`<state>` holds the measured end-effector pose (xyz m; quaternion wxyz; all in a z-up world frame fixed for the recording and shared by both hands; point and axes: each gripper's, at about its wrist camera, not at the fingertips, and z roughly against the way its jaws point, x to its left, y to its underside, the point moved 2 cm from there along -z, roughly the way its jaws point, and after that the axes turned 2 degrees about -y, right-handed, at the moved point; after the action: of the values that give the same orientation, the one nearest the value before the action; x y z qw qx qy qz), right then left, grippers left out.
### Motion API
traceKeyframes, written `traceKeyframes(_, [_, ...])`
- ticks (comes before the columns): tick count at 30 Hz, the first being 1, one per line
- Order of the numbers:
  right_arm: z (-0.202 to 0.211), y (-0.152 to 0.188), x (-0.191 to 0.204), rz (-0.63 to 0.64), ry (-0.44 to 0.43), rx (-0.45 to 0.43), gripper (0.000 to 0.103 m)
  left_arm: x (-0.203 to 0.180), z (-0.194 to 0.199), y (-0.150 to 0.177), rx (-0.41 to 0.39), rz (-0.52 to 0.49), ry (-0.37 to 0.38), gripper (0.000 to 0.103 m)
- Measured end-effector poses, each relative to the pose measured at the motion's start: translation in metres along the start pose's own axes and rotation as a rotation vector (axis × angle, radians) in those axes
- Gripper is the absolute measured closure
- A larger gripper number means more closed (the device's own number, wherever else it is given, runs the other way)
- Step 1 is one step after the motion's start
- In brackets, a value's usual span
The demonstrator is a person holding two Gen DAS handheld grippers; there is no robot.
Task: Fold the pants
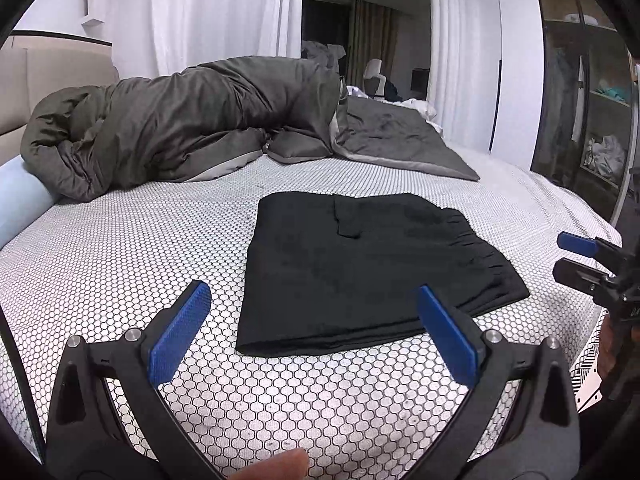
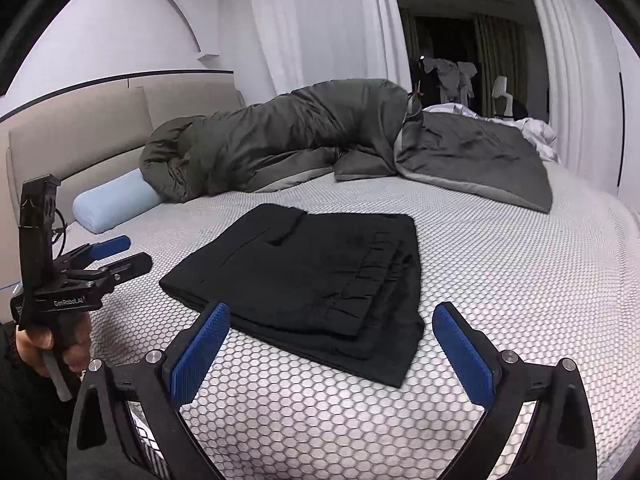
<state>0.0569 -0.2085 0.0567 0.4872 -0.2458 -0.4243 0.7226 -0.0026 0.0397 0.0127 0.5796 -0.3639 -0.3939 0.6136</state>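
Note:
Black pants (image 1: pixel 360 264) (image 2: pixel 304 272) lie folded into a flat rectangle on the honeycomb-patterned bed sheet (image 1: pixel 140 240) (image 2: pixel 520 300), with the gathered waistband on the right side. My left gripper (image 1: pixel 312 292) hovers open over the bundle's near edge and holds nothing. My right gripper (image 2: pixel 332 309) is also open and empty, just short of the near right corner. Each gripper shows in the other's view: the right gripper (image 1: pixel 560 256) at the far right, the left gripper (image 2: pixel 138 252) at the far left, held by a hand (image 2: pixel 36 344).
A bunched dark duvet (image 1: pixel 180 128) (image 2: pixel 280 136) and a grey blanket (image 1: pixel 400 136) (image 2: pixel 472 156) fill the far side of the bed. A light-blue bolster (image 2: pixel 112 200) lies by the beige headboard (image 2: pixel 80 136). Open wardrobe shelves (image 1: pixel 592 120) stand to the right.

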Motion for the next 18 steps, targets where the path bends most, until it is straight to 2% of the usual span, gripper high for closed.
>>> traceKeyframes(18, [-0.0032, -0.0036, -0.0033, -0.004, 0.013, -0.003, 0.000, -0.0003, -0.0099, 0.0030, 0.021, -0.033, -0.002, 0.001])
